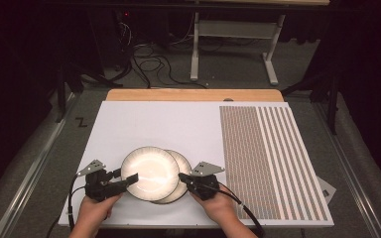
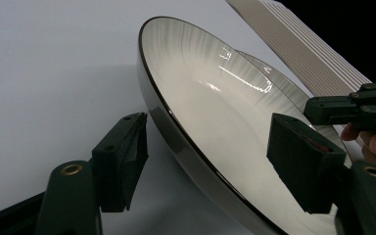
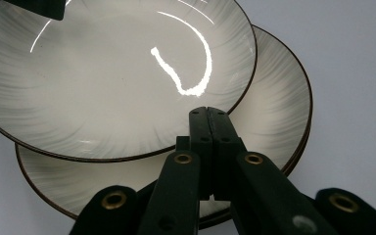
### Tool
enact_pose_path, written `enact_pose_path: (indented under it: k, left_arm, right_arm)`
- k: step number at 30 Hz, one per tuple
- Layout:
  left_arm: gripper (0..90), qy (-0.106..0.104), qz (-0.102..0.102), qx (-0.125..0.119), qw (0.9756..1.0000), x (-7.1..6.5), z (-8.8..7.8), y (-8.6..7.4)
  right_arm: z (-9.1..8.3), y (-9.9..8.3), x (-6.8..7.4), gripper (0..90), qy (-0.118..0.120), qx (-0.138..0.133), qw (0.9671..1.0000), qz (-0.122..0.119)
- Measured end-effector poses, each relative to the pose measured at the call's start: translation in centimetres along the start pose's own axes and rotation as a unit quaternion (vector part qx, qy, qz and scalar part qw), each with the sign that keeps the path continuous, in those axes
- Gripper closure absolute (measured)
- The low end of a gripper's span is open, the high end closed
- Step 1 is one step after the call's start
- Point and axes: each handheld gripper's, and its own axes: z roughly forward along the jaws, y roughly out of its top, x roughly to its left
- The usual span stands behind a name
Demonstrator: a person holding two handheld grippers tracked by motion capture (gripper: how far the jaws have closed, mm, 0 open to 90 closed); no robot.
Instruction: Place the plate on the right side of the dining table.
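Two forearms come in from the near edge of the white-topped table (image 1: 144,119), each hand wrapped around the body of a black pair of tongs pointing inward toward the other. The left tongs (image 1: 126,179) lie nearly level at the left rim of the upper white ceramic plate with a thin dark rim (image 1: 150,171); in the left gripper view the two black pads stand apart, one under the plate's outer wall and one over its inner face, with the tilted rim between them and a gap at the outer pad, so the tongs are spread around the rim and not pinching it. The right tongs (image 1: 182,176) reach from the right hand (image 1: 221,206), a grey three-cornered plate on top; their jaws are pressed together, tips lying over the lower matching white plate (image 1: 182,163) at the upper plate's edge, with nothing visibly between them. Both plates sit near the middle of the table's near edge, the upper overlapping the lower and shifted left. A panel of fine brown-and-white stripes (image 1: 273,158) covers the table's right side. No writing can be read.
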Motion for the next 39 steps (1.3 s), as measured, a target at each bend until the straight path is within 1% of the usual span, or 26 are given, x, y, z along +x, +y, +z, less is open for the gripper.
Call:
enact_pose_path:
  k: [4,7,9,12,13,16,18,19,21,22,23,24,26,28,29,33,35,36,37,39]
  left_arm:
    - [31.7,-0.001,-0.006,0.03,0.9995,0.2,0.0,0.5]
    - [32.7,-0.009,-0.015,0.049,0.9986,0.5,0.1,0.9]
    - [33.5,-0.014,-0.026,0.058,0.9979,0.6,0.2,1.0]
    - [35.6,-0.015,-0.027,0.07,0.9971,0.7,0.4,1.2]
    - [36.6,-0.018,-0.033,0.069,0.9969,0.7,0.4,1.2]
    - [41.1,-0.022,-0.041,0.064,0.9968,0.8,0.5,1.3]
    - [43.1,-0.023,-0.044,0.062,0.9968,0.8,0.6,1.2]
    - [44.4,-0.023,-0.044,0.06,0.997,0.7,0.7,1.2]
    - [46.5,-0.015,-0.04,0.056,0.9975,0.7,0.7,1.0]
    - [47.4,-0.013,-0.041,0.054,0.9976,0.6,0.7,1.0]
    - [48.2,-0.01,-0.041,0.053,0.9977,0.7,0.7,0.9]
    - [49.3,-0.009,-0.042,0.053,0.9977,0.7,0.7,0.9]
    - [50.8,-0.009,-0.045,0.049,0.9977,0.7,0.6,0.8]
    - [51.7,-0.003,-0.046,0.047,0.9978,0.7,0.5,0.9]
    - [52.0,0.0,-0.044,0.049,0.9978,0.6,0.5,1.0]
    - [54.3,0.009,-0.047,0.055,0.9973,0.4,0.5,1.1]
    - [55.9,0.018,-0.05,0.059,0.9968,0.3,0.5,1.3]
    - [57.0,0.021,-0.048,0.062,0.9967,0.3,0.5,1.3]
    - [58.5,0.021,-0.051,0.058,0.9968,0.3,0.5,1.3]
    - [61.9,0.014,-0.063,0.053,0.9965,0.4,0.3,1.4]
  right_arm:
    - [0.0,0.0,0.0,90.0,0.0,0.0,1.0,-0.001]
    - [0.0,0.0,0.0,90.0,0.001,0.0,1.0,0.001]
    - [0.1,0.0,0.0,90.0,0.002,-0.001,1.0,0.001]
    - [0.2,0.0,0.0,90.0,0.004,0.0,1.0,0.004]
    - [0.2,0.0,0.0,90.0,0.005,0.0,1.0,0.003]
    - [0.3,0.0,0.1,90.0,0.007,-0.001,1.0,0.0]
    - [0.4,0.1,0.2,90.0,0.008,0.002,1.0,0.002]
    - [0.5,0.1,0.2,90.0,0.009,0.0,1.0,-0.002]
    - [0.5,0.1,0.4,90.0,0.008,0.003,1.0,-0.001]
    - [0.5,0.1,0.4,90.0,0.009,0.002,1.0,-0.001]
    - [0.5,0.1,0.4,90.0,0.01,0.004,0.9999,-0.007]
    - [0.6,0.1,0.5,90.0,0.01,0.003,0.9999,-0.003]
    - [0.7,0.1,0.6,90.0,0.011,0.003,0.9999,-0.004]
    - [0.8,0.2,0.8,90.0,0.012,0.005,0.9999,-0.004]
    - [0.8,0.2,0.8,90.0,0.013,0.008,0.9998,-0.008]
    - [0.8,0.3,0.9,90.0,0.012,0.006,0.9999,-0.005]
    - [0.8,0.3,0.9,90.0,0.011,0.006,0.9999,-0.007]
    - [0.8,0.3,0.9,90.0,0.011,0.006,0.9999,-0.007]
    - [0.8,0.3,0.9,90.0,0.01,0.006,0.9999,-0.008]
    - [0.8,0.3,0.9,90.0,0.01,0.007,0.9999,-0.007]
